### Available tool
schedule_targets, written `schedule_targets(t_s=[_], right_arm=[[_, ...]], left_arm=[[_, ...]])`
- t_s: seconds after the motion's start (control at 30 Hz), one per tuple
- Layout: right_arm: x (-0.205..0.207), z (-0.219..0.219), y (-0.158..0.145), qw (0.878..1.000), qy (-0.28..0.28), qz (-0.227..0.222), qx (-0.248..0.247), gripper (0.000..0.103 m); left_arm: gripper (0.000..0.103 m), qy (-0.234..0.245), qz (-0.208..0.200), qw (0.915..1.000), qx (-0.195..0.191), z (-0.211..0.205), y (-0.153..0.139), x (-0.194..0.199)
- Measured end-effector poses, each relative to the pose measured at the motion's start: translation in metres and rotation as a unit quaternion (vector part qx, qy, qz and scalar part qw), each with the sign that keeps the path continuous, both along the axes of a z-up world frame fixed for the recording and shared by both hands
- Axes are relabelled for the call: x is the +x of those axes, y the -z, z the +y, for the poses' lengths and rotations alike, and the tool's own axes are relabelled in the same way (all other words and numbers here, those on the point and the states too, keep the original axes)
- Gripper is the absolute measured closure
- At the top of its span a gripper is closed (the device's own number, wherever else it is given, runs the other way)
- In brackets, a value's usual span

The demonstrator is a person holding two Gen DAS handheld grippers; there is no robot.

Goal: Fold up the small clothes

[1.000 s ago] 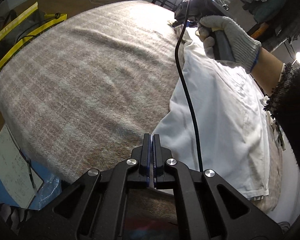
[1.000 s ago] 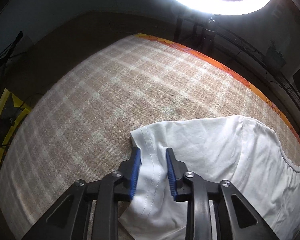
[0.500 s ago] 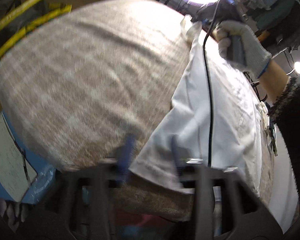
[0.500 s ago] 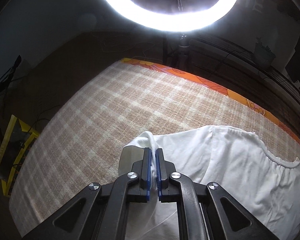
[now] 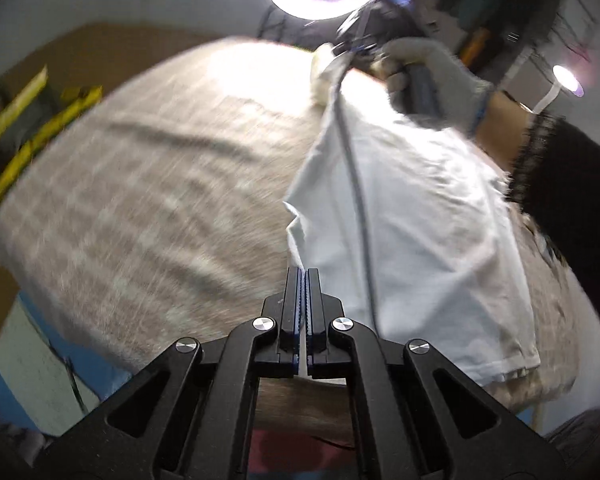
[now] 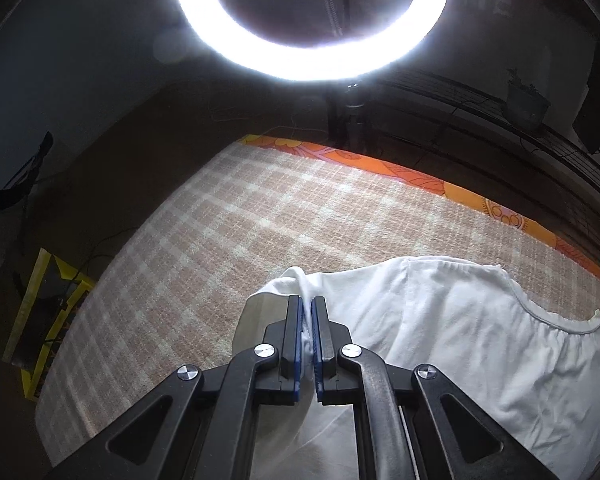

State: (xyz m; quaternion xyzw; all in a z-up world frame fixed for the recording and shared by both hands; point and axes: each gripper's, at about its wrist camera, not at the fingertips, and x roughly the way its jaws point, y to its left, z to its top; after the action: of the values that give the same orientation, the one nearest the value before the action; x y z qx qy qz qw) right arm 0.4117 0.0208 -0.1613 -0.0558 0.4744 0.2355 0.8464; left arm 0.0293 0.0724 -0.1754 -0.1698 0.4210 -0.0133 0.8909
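**Both grippers pinch one edge of the shirt, ready to carry it over**

The left gripper (image 5: 302, 276) has its jaws pressed together on the near corner of the white garment (image 5: 412, 220), which spreads ahead and to the right of them over the plaid blanket (image 5: 140, 200). The right gripper (image 6: 307, 306) has its jaws clamped on a bunched fold of the same edge, cloth trailing rightward. Holding both ends likely keeps the edge taut for an even fold.
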Motion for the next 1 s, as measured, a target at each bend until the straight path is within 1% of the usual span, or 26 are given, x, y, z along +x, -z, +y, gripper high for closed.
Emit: schedule_targets(t_s=[0.13, 0.2, 0.3, 0.33, 0.4, 0.5, 0.6, 0.63, 0.7, 0.73, 0.77, 0.83, 0.93, 1.0], right_arm=[[0.003, -0.051, -0.014, 0.998, 0.033, -0.002, 0.05, 0.101], [0.002, -0.084, -0.018, 0.996, 0.057, -0.001, 0.068, 0.101], [0.003, -0.134, -0.014, 0.991, 0.098, 0.009, 0.087, 0.101], [0.003, -0.153, -0.011, 0.989, 0.114, 0.014, 0.091, 0.101], [0.004, -0.185, -0.001, 0.986, 0.147, 0.025, 0.08, 0.101], [0.009, -0.215, 0.015, 0.979, 0.181, 0.047, 0.077, 0.101], [0.014, -0.225, 0.021, 0.977, 0.188, 0.053, 0.083, 0.101], [0.016, -0.226, 0.022, 0.977, 0.19, 0.05, 0.076, 0.101], [0.02, -0.225, 0.02, 0.979, 0.188, 0.046, 0.058, 0.095], [0.021, -0.225, 0.017, 0.98, 0.187, 0.043, 0.047, 0.089], [0.019, -0.228, 0.014, 0.981, 0.183, 0.04, 0.048, 0.079], [0.008, -0.232, 0.001, 0.983, 0.172, 0.025, 0.054, 0.072], [-0.013, -0.247, -0.021, 0.986, 0.163, 0.006, 0.046, 0.069], [-0.033, -0.265, -0.039, 0.984, 0.164, -0.005, 0.064, 0.066]], left_arm=[[0.103, 0.053, -0.029, 0.9981, 0.013, -0.034, -0.018, -0.002], [0.103, 0.078, -0.03, 0.9963, 0.021, -0.05, -0.021, -0.001], [0.103, 0.118, -0.02, 0.9925, 0.025, -0.08, -0.016, 0.001], [0.103, 0.129, -0.013, 0.9911, 0.028, -0.09, -0.013, 0.002], [0.103, 0.143, -0.006, 0.9892, 0.031, -0.102, -0.009, 0.003], [0.103, 0.158, 0.003, 0.987, 0.03, -0.121, -0.004, 0.006], [0.103, 0.167, 0.013, 0.9857, 0.019, -0.131, 0.002, 0.013], [0.103, 0.171, 0.016, 0.985, 0.014, -0.134, 0.004, 0.012], [0.103, 0.18, 0.021, 0.9834, 0.007, -0.141, 0.005, 0.014], [0.103, 0.186, 0.025, 0.9823, 0.005, -0.143, 0.007, 0.015], [0.103, 0.197, 0.029, 0.9799, 0.001, -0.148, 0.008, 0.015], [0.102, 0.211, 0.035, 0.9768, 0.005, -0.152, 0.008, 0.013], [0.097, 0.224, 0.033, 0.9739, -0.006, -0.151, 0.004, 0.004], [0.096, 0.233, 0.022, 0.972, -0.023, -0.14, -0.006, -0.008]])
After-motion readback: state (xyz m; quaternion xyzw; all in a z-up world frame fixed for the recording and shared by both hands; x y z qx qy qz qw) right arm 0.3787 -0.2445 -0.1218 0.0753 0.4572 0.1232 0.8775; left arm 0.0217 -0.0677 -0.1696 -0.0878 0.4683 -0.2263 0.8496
